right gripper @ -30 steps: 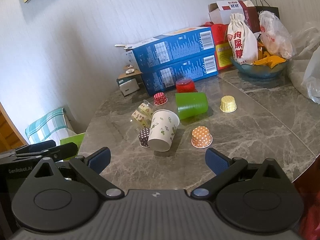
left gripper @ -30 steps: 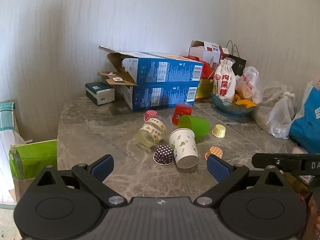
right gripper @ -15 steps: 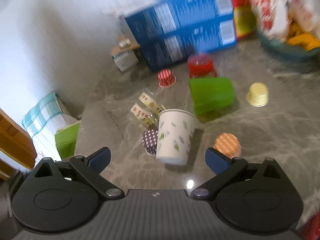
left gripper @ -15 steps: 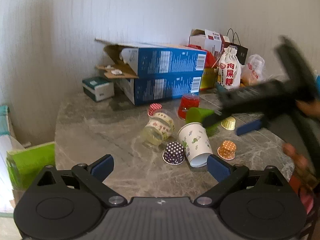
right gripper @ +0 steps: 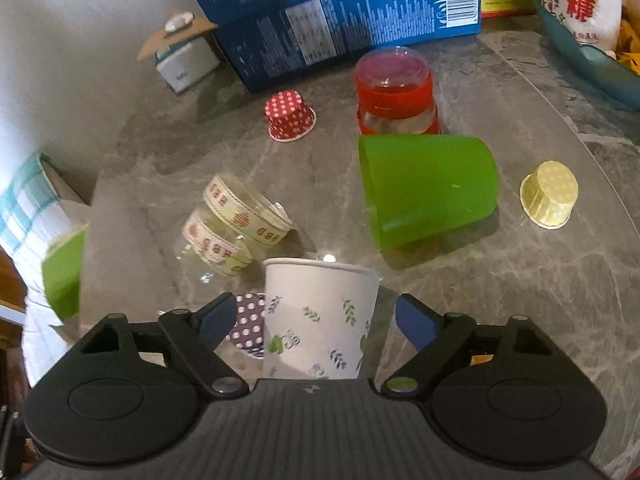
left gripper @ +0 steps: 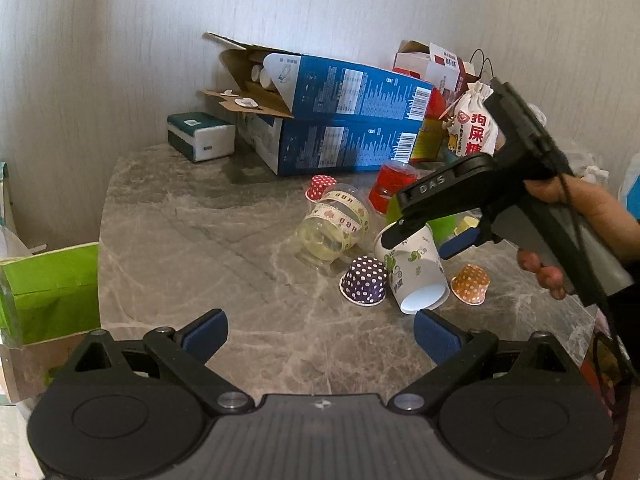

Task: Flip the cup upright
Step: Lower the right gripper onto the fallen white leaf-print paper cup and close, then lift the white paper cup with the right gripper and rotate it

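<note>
- Lying on its side on the marble table [left gripper: 180, 248], the paper cup [right gripper: 320, 316] sits between the right gripper [right gripper: 316, 320] fingers, which are spread wide, not touching yet.
- Looks like the reach step; next it needs to close gently on the cup.
- Left gripper [left gripper: 320, 334] hangs back, also wide, holding nothing.
- Purple dotted cupcake liner [left gripper: 364, 280] sits right beside the cup, so watch it.

White leaf-print cup [right gripper: 320, 320]; plain green cup [right gripper: 430, 190]; grey marbled table [right gripper: 520, 300].
</note>
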The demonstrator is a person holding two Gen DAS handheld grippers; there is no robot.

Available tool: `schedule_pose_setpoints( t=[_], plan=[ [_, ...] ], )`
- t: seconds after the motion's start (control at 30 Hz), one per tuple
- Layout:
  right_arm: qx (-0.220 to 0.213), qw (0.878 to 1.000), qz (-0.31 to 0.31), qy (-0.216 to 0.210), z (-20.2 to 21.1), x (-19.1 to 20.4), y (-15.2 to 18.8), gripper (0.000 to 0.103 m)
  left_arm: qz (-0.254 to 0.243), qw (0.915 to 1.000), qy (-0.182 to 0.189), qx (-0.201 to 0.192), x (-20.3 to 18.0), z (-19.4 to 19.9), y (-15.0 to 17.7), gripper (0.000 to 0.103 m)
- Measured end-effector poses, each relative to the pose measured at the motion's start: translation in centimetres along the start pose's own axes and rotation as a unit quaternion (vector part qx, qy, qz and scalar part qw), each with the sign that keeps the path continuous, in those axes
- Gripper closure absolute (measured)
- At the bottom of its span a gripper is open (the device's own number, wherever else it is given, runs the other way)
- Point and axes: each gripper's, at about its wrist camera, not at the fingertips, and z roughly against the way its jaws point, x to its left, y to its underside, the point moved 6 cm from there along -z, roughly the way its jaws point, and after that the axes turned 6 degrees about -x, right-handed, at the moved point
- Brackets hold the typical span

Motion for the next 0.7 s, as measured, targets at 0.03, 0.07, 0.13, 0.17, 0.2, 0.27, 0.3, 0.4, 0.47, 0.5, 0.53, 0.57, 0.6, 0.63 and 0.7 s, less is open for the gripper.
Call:
schedule_pose_setpoints(
  t=[0.03, 0.07, 0.13, 0.17, 0.2, 0.27, 0.3, 0.4, 0.47, 0.5, 0.53, 0.57, 0.6, 0.63, 0.7],
  plan=[
    [0.001, 1.0, 0.001, 0.002, -0.2, 0.0, 0.0, 0.019, 0.002, 1.0, 0.0, 0.0, 0.1, 0.0, 0.1, 0.002],
    [0.002, 1.0, 0.004, 0.005, -0.6, 0.0, -0.1, 0.022, 0.003, 1.0, 0.0, 0.0, 0.3, 0.0, 0.1, 0.002],
    [0.005, 1.0, 0.007, 0.009, -1.0, 0.0, -0.3, 0.029, 0.003, 1.0, -0.003, 0.002, 0.6, -0.2, 0.3, 0.002],
    [0.006, 1.0, 0.008, 0.01, -1.1, 0.0, -0.3, 0.031, 0.002, 1.0, -0.007, 0.003, 0.8, -0.3, 0.4, 0.002],
    [0.007, 1.0, 0.01, 0.01, -1.3, 0.1, -0.4, 0.032, 0.0, 0.9999, -0.011, 0.006, 1.0, -0.4, 0.4, 0.002],
    [0.008, 1.0, 0.012, 0.01, -1.5, 0.1, -0.4, 0.034, 0.002, 0.9999, -0.014, 0.007, 1.4, -0.4, 0.5, 0.002],
    [0.008, 1.0, 0.012, 0.009, -1.5, 0.1, -0.4, 0.034, 0.003, 0.9999, -0.014, 0.007, 1.5, -0.4, 0.6, 0.002],
    [0.008, 1.0, 0.02, 0.011, -1.6, 0.3, -0.5, 0.035, 0.003, 0.9998, -0.014, 0.01, 1.7, -0.4, 0.8, 0.002],
    [0.01, 1.0, 0.019, 0.012, -1.7, 0.3, -0.6, 0.035, 0.0, 0.9998, -0.014, 0.014, 1.6, -0.6, 1.0, 0.002],
    [0.011, 1.0, 0.019, 0.012, -1.8, 0.4, -0.6, 0.034, -0.001, 0.9997, -0.015, 0.017, 1.6, -0.7, 1.1, 0.002],
    [0.012, 1.0, 0.02, 0.012, -1.9, 0.4, -0.6, 0.034, -0.002, 0.9997, -0.016, 0.018, 1.5, -0.8, 1.1, 0.002],
    [0.013, 1.0, 0.021, 0.014, -2.0, 0.4, -0.6, 0.035, -0.003, 0.9997, -0.016, 0.019, 1.4, -0.8, 1.2, 0.002],
    [0.015, 0.999, 0.024, 0.019, -2.1, 0.4, -0.5, 0.035, -0.003, 0.9997, -0.016, 0.02, 1.3, -0.8, 1.2, 0.002],
    [0.014, 0.999, 0.027, 0.023, -2.2, 0.4, -0.4, 0.036, -0.004, 0.9996, -0.016, 0.02, 1.1, -0.7, 1.3, 0.002],
    [0.0, 0.999, 0.023, 0.022, -1.6, 0.4, -0.4, 0.037, -0.007, 0.9996, -0.019, 0.019, 1.1, -0.4, 1.4, 0.002]
  ],
)
